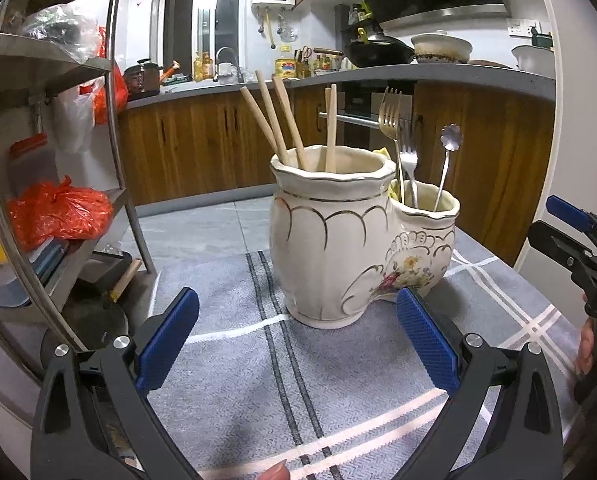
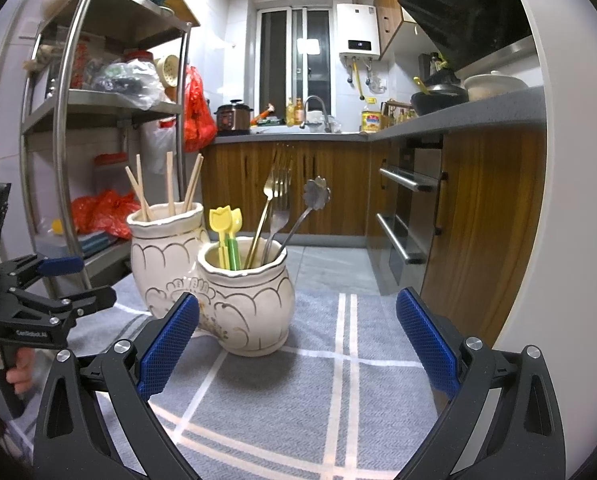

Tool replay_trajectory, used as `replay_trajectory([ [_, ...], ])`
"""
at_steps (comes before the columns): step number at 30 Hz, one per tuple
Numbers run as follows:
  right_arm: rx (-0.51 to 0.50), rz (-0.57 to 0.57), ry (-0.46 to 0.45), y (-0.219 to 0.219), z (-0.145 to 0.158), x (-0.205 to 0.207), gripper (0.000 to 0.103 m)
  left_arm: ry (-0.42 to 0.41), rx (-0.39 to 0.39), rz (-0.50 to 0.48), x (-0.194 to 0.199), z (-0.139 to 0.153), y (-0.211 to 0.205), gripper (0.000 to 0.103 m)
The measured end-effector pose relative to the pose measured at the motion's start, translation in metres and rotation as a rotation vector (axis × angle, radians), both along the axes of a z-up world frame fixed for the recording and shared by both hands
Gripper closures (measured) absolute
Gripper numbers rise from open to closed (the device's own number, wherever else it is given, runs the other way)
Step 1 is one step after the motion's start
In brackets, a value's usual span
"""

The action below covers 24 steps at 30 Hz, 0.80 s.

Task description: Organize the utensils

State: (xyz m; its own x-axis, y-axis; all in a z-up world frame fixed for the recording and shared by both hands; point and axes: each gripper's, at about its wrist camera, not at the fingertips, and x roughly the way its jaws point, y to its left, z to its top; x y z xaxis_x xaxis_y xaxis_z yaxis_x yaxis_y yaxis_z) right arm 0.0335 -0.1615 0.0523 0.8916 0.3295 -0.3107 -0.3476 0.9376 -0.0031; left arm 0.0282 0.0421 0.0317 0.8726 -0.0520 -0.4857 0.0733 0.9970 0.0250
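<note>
the ceramic holder (image 2: 218,284) stands mid-cloth (image 2: 338,400), chopsticks (image 2: 170,188) in its tall pot, 2 forks (image 2: 276,200), a flower spoon (image 2: 314,196) and what look like yellow picks (image 2: 224,232) in the low pot; left gripper (image 1: 298,340) and right gripper (image 2: 298,340) both gape wide, holding nothing

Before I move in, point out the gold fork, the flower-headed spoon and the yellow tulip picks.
gold fork (image 2: 273,184): right wrist view, on its tines.
flower-headed spoon (image 2: 317,194): right wrist view, on the flower-shaped head.
yellow tulip picks (image 2: 220,219): right wrist view, on the front tulip top.
</note>
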Motion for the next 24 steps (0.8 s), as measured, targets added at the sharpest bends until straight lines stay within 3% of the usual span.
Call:
replay_trajectory([
  [24,0.0,0.0,0.0,0.0,0.0,0.0,0.005,-0.064,0.013,-0.018,-0.012,0.003,-0.006,0.006],
])
